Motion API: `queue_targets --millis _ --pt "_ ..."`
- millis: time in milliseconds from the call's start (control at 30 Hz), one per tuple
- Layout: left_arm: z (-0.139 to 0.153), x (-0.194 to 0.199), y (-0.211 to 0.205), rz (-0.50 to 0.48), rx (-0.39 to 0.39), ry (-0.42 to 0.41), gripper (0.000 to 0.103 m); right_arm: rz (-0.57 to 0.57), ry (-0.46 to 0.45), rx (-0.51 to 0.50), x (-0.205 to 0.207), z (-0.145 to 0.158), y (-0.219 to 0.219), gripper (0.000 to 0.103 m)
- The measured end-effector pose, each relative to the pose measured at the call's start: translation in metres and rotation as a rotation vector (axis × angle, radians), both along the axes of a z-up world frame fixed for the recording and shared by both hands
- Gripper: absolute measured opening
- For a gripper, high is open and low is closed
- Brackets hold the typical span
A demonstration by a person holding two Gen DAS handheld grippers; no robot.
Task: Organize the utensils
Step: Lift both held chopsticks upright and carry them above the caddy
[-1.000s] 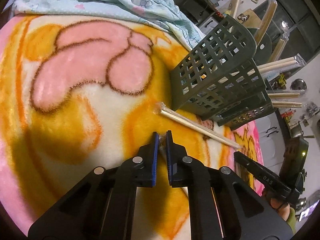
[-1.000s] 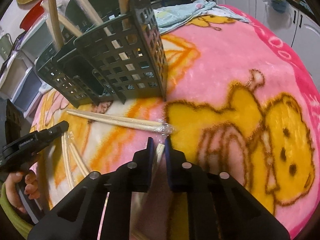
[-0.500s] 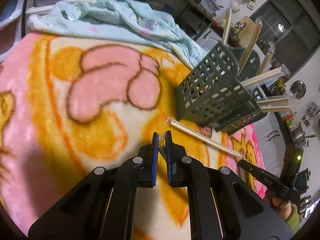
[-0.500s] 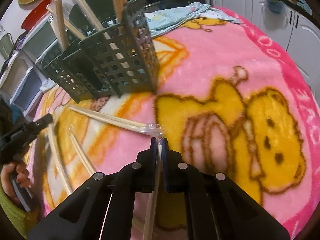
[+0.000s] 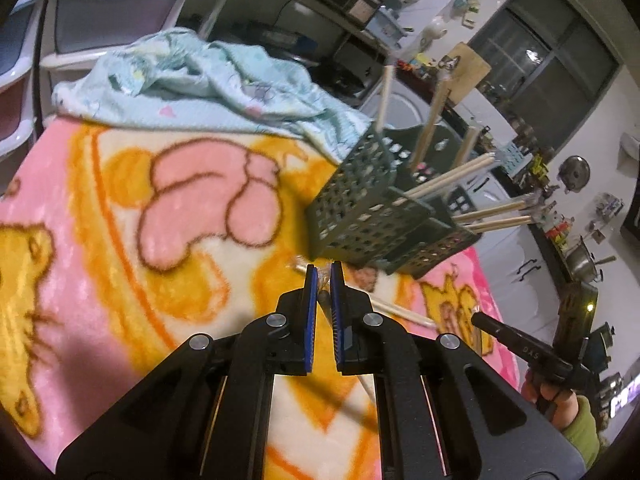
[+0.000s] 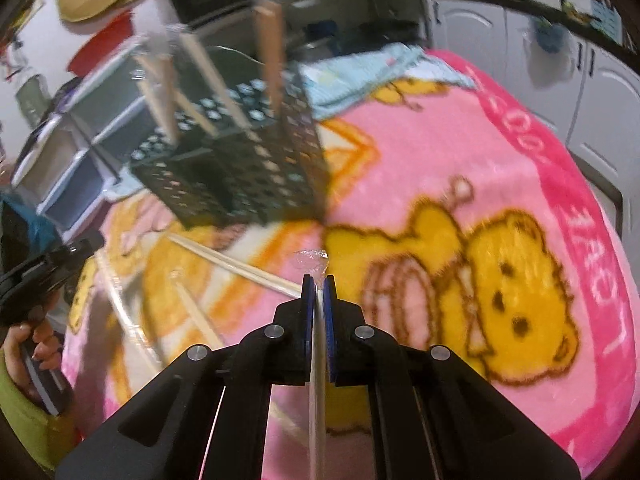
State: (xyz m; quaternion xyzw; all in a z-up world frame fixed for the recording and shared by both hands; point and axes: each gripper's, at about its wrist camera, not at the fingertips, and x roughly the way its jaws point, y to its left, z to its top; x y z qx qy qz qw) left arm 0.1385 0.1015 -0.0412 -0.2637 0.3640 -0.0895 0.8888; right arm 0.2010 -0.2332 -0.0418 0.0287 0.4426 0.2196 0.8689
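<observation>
A dark green perforated utensil basket [image 5: 368, 208] [image 6: 256, 168] stands on the cartoon blanket [image 5: 120, 216] with several wrapped chopstick pairs [image 5: 452, 180] sticking out of it. My left gripper [image 5: 324, 276] is shut on a wrapped chopstick pair [image 5: 325, 300], lifted just before the basket. My right gripper [image 6: 319, 280] is shut on another wrapped chopstick pair [image 6: 318, 360], its plastic tip [image 6: 312, 260] poking out ahead. One more pair [image 6: 236, 264] lies flat on the blanket below the basket.
A light blue cloth [image 5: 208, 84] is bunched at the blanket's far edge. More chopsticks [image 6: 196, 316] lie on the blanket at the left in the right wrist view. White storage drawers [image 6: 80, 152] and kitchen cabinets [image 6: 592, 92] surround the table.
Both grippers have lifted away from the blanket with their chopstick pairs. The right jaws closed fully on their pair. The basket now looks smaller and farther in both views.
</observation>
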Motion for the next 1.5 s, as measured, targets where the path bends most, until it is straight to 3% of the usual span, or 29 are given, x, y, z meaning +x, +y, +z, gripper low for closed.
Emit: queue_targets --millis 433,933,1300,1500 --pt "0.045 -0.013 -0.026 -0.065 0.018 -0.115 0.004 0.138 -0.180 0.018 -0.032 0.063 0.039 0.005" --pt "0.112 -0.003 -0.045 -0.115 0.048 -0.265 0.003 0.196 -0.480 0.062 -0.043 0.155 0.061 0.005" --pt "0.171 0.016 -0.044 -0.089 0.047 -0.398 0.003 0.186 -0.600 0.105 -0.030 0.203 0.061 0.005" --pt "0.198 0.028 -0.041 -0.053 0.084 -0.460 0.003 0.171 -0.636 0.109 -0.020 0.220 0.062 0.005"
